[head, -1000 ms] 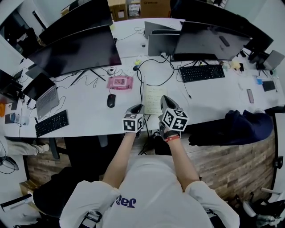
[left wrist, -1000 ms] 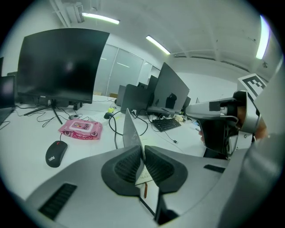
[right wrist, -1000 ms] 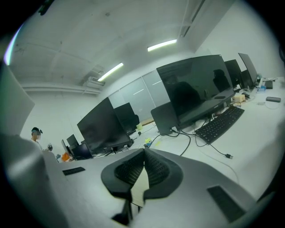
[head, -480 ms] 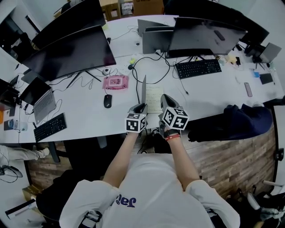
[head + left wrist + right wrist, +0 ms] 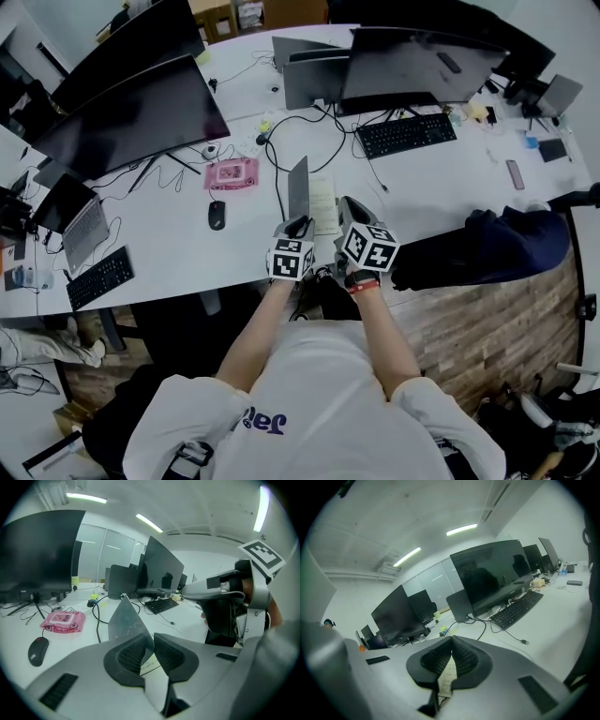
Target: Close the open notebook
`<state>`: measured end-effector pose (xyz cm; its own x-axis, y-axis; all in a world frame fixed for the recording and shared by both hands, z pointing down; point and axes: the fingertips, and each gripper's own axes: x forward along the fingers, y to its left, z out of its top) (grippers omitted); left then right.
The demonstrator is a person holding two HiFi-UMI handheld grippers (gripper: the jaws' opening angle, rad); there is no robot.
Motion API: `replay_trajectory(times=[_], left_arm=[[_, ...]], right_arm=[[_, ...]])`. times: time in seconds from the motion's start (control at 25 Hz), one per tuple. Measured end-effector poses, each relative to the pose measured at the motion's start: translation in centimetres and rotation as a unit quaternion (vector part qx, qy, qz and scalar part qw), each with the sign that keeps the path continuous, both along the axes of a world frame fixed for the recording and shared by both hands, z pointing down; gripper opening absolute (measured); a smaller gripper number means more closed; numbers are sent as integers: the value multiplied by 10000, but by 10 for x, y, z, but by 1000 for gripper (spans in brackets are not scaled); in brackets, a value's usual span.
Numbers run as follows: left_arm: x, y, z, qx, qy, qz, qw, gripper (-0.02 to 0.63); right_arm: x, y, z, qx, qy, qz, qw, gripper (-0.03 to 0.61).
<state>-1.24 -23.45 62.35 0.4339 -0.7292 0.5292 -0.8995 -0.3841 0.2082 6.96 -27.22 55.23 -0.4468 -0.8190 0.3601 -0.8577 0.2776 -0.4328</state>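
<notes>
The notebook lies on the white desk (image 5: pixel 169 253) in front of me. Its grey left cover (image 5: pixel 298 187) stands lifted over the white handwritten page (image 5: pixel 326 202). My left gripper (image 5: pixel 300 226) is at the cover's near edge. In the left gripper view the cover (image 5: pixel 124 620) leans on the left pad with a gap to the right pad; these jaws (image 5: pixel 151 656) have just been opening. My right gripper (image 5: pixel 345 212) is shut on the near edge of the right page (image 5: pixel 449 673), whose paper sticks out between its pads (image 5: pixel 436 658).
Black monitors (image 5: pixel 131 117) stand along the back of the desk. A keyboard (image 5: pixel 405 134), a black cable (image 5: pixel 274 164), a pink pack (image 5: pixel 232 173) and a mouse (image 5: pixel 217 215) lie around the notebook. A laptop (image 5: pixel 80 230) sits far left. A dark jacket (image 5: pixel 487 246) lies right.
The grey cover has swung up from a thin edge-on line and now shows its broad face, tilted over the page. Both grippers have shifted a little with the notebook.
</notes>
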Motion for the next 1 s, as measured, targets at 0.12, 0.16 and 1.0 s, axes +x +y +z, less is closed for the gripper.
replay_trajectory(times=[0.12,0.16,1.0], left_arm=[[10,-1,4,-21,-56,125,9999,74],[13,-1,6,-31,-74,169,9998,77],[73,-11,60,-533,-490,815,9940,95]], right_arm=[[10,-1,2,-27,2,100,9999,12],[13,-1,3,-41,3,131,9999,12],[60,-6,37,-434,-105,550,9975,12]])
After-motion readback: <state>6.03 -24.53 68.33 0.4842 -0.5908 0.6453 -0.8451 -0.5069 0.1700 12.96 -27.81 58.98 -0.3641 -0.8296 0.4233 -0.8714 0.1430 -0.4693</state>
